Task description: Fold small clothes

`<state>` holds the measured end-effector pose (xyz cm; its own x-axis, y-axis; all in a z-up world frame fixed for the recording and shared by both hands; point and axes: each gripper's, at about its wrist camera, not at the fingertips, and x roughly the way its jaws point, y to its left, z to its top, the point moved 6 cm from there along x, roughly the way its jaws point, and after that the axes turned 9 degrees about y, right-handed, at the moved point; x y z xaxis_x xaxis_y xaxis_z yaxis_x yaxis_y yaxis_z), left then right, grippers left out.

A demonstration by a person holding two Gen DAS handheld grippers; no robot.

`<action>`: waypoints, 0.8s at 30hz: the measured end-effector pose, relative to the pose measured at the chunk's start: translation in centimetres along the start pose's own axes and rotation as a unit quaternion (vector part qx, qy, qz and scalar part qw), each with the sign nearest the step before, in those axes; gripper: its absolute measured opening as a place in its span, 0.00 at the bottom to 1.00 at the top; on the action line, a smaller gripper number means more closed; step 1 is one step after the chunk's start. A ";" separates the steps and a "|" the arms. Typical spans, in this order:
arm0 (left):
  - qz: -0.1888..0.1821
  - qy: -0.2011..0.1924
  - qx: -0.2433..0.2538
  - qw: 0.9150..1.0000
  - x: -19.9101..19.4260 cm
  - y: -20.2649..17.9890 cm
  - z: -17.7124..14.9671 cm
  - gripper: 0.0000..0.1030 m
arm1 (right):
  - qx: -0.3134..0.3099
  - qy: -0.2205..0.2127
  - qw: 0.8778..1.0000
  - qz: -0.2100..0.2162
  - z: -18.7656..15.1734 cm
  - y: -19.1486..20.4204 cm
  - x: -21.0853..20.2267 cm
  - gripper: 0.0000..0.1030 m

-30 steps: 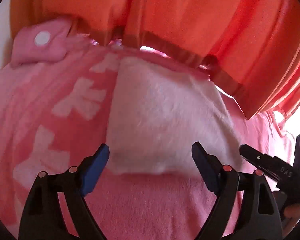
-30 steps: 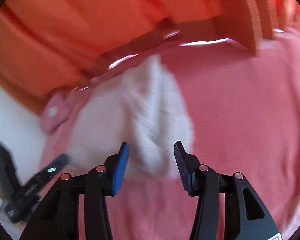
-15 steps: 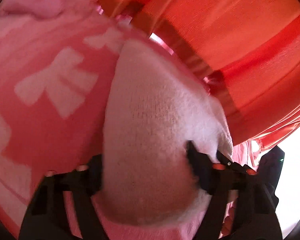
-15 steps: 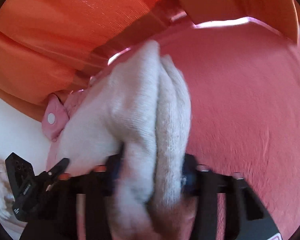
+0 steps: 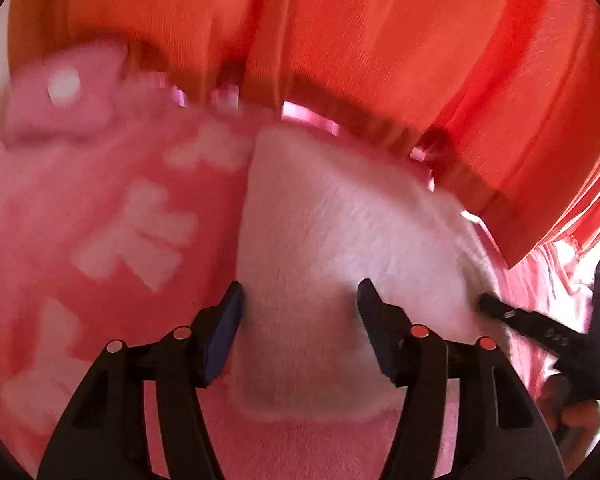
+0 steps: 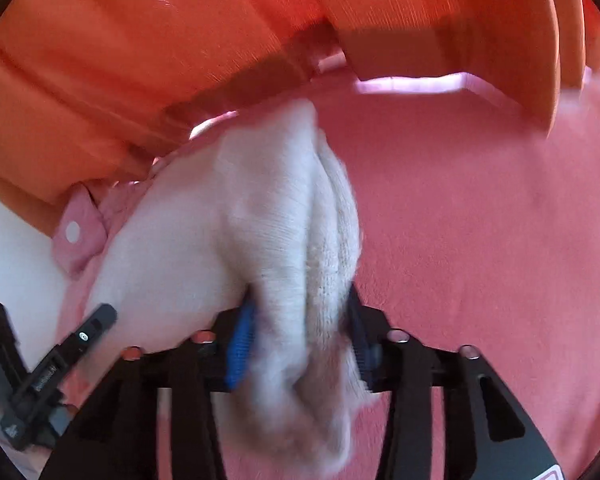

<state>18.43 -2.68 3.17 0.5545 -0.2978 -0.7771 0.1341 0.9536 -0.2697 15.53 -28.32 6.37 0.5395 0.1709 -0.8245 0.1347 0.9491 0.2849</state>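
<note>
A small white knitted garment (image 5: 340, 240) lies folded on a pink blanket (image 5: 100, 208) with white letters. My left gripper (image 5: 300, 320) is over its near edge, jaws apart, with the cloth between the blue pads and bulging up. My right gripper (image 6: 300, 332) is closed on a bunched fold of the same white garment (image 6: 260, 220), which rises thick between its pads. The right gripper's finger also shows at the right of the left wrist view (image 5: 540, 328). The left gripper's finger shows at the lower left of the right wrist view (image 6: 60, 360).
Orange curtains (image 5: 380, 40) hang close behind the blanket's far edge, also in the right wrist view (image 6: 180, 40). A pink flap with a white snap (image 5: 64, 84) lies at the far left. A white surface (image 6: 12, 248) borders the blanket at the left.
Both grippers moved onto the white garment. The right gripper closed on a bunched fold and is lifting it. The left gripper's jaws narrowed around the near edge.
</note>
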 end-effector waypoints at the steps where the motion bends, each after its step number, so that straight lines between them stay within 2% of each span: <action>1: 0.004 -0.028 0.011 1.000 -1.5 -0.4 0.2 0.65 | -0.015 -0.024 1.000 -0.010 0.0 0.6 -1.4 0.36; 3: 0.031 -0.058 0.029 0.997 -3.2 -1.0 0.0 0.71 | -0.042 -0.031 0.999 -0.008 -1.2 1.8 -2.9 0.36; 4: 0.041 -0.052 0.037 0.997 -3.0 -1.2 -0.2 0.71 | -0.051 -0.016 0.999 -0.007 -2.0 2.0 -2.4 0.34; 5: 0.048 -0.035 0.045 0.997 -2.3 -1.4 -0.8 0.71 | -0.067 0.025 0.997 -0.027 -3.2 2.2 -0.2 0.28; 7: 0.063 0.019 0.048 0.997 0.3 -1.3 -2.3 0.71 | -0.083 0.076 0.991 -0.071 -4.7 1.5 2.9 0.25; 9: 0.062 0.042 0.044 0.996 1.9 -0.8 -3.1 0.73 | -0.094 0.073 0.990 -0.078 -4.4 1.1 4.4 0.27; 11: 0.057 0.038 0.032 0.997 1.6 -0.4 -2.9 0.76 | -0.075 0.074 0.993 -0.054 -4.0 0.4 3.7 0.27; 13: 0.053 0.034 0.020 0.998 0.9 0.0 -2.9 0.76 | -0.030 0.077 0.997 -0.007 -4.3 -0.6 2.2 0.28; 14: 0.051 0.031 0.015 0.998 0.6 0.3 -2.9 0.76 | -0.014 0.073 0.997 0.019 -4.5 -1.1 1.2 0.31; 16: 0.053 0.028 0.013 0.998 0.1 0.5 -3.0 0.76 | -0.007 0.077 0.997 0.030 -4.7 -1.4 1.1 0.41; 18: 0.053 0.027 0.010 0.998 0.1 0.6 -3.1 0.75 | 0.000 0.105 0.994 0.037 -5.0 -1.0 3.3 0.44; 19: 0.054 0.026 0.010 0.998 0.1 0.6 -3.2 0.75 | -0.001 0.108 0.994 0.033 -4.6 -0.6 4.2 0.32; 20: 0.055 0.025 0.010 0.998 0.1 0.5 -3.1 0.75 | -0.012 0.096 0.995 0.032 -4.2 -0.1 4.4 0.16; 21: 0.055 0.022 0.010 0.998 0.0 0.4 -3.2 0.75 | -0.023 0.082 0.996 0.027 -3.4 0.6 4.0 0.15; 24: 0.059 0.011 0.016 0.998 -0.4 0.2 -2.9 0.75 | -0.074 -0.021 0.996 0.034 -0.8 3.3 -0.6 0.12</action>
<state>15.86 -2.52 1.78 0.5506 -0.1842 -0.8142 0.0947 0.9828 -0.1583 14.99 -25.10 7.44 0.5772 0.2281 -0.7841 -0.0258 0.9648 0.2616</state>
